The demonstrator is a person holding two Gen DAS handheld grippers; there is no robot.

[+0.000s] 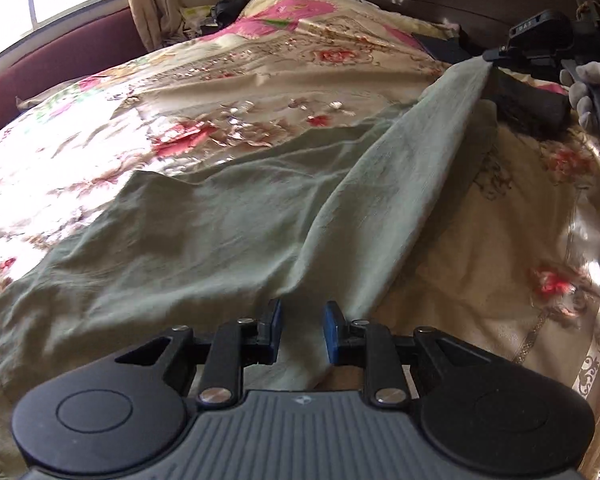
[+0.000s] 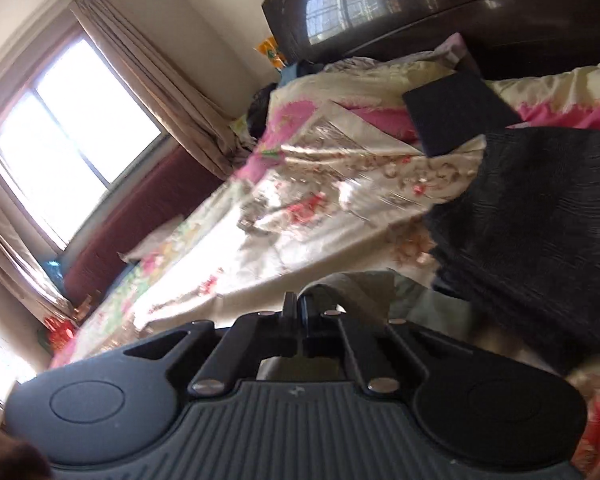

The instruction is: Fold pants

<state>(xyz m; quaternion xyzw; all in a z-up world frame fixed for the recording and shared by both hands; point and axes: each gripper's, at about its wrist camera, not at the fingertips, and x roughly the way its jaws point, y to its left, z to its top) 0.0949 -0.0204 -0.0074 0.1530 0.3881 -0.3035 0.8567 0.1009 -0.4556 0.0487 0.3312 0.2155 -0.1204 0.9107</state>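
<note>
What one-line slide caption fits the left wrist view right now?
Right gripper pinches one end of the grey-green pants above the floral bedspread; left gripper grips the near fold.

Blurred white characters on the right hand-held gripper [image 1: 494,56] cannot be read.

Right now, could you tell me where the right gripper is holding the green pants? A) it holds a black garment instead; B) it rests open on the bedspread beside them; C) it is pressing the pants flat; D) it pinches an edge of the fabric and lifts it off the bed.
D: in the left wrist view the right gripper is shut on a corner of the green pants, and the fabric rises taut from the floral bedspread.
</note>
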